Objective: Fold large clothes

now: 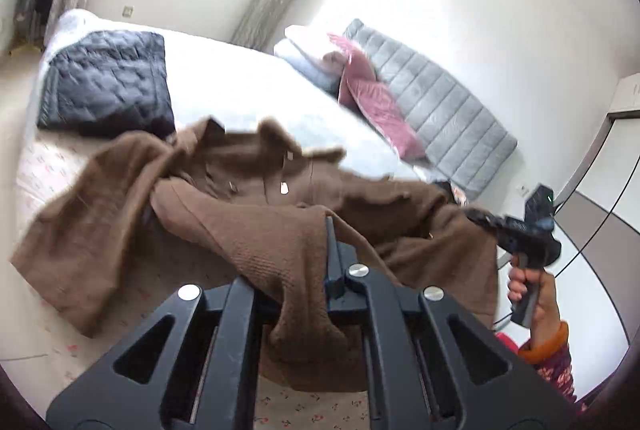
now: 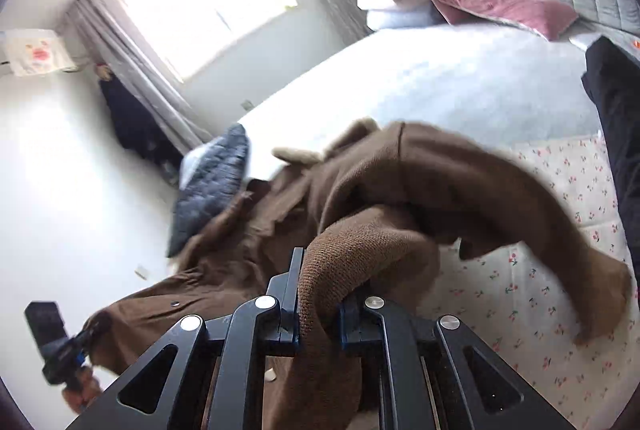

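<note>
Both grippers, left (image 1: 334, 262) and right (image 2: 318, 294), clamped the brown coat (image 1: 248, 197), lifting its hem off the bed (image 1: 224, 77); folding it over seemed next.

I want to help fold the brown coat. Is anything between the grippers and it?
No. Both grippers already pinch the brown coat: the left gripper and the right gripper each have knit cloth squeezed in their jaws. The folded dark quilted jacket lies farther off on the bed.

Folded navy jacket (image 1: 106, 83) blocking far bed corner, white duvet (image 1: 240, 85) beyond lying bare, pink pillows (image 1: 372, 97) crowding headboard
</note>
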